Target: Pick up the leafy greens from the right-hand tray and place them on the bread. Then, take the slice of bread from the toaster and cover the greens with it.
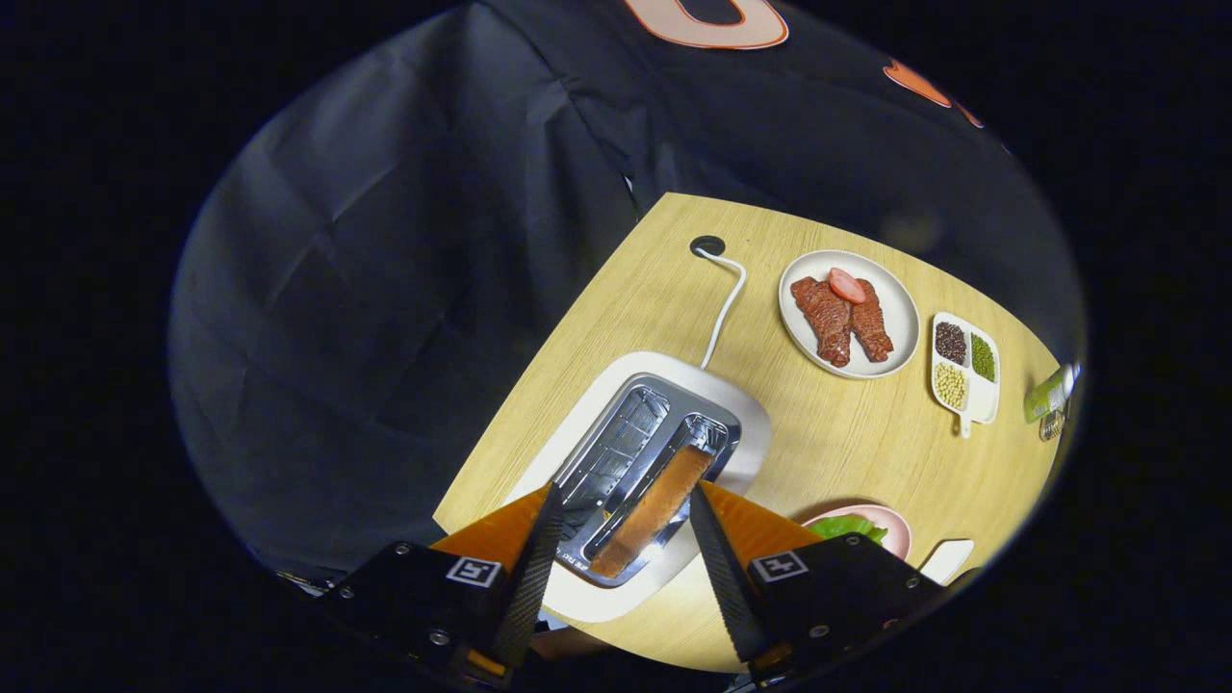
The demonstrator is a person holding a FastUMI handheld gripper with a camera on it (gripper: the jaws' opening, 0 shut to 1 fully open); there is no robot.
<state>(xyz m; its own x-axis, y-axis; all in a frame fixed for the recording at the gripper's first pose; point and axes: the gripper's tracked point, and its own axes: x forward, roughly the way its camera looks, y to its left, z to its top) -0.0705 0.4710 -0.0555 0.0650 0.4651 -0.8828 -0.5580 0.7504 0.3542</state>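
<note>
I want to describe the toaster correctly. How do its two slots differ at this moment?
The slot between the open fingers of the gripper holds a brown slice of bread standing on edge; the other slot, further from the round plate of meat, holds nothing, so its metal guides show. Both slots are long, parallel and set in the same shiny top of the white toaster.

No readable text. The gripper [624,539] carries two square black-and-white marker tags, one on each finger mount, patterns only, no letters made out. The toaster [664,385] has a small dark print on its near rim, too blurred to read. A bottle [1049,393] label is too small to tell.
</note>
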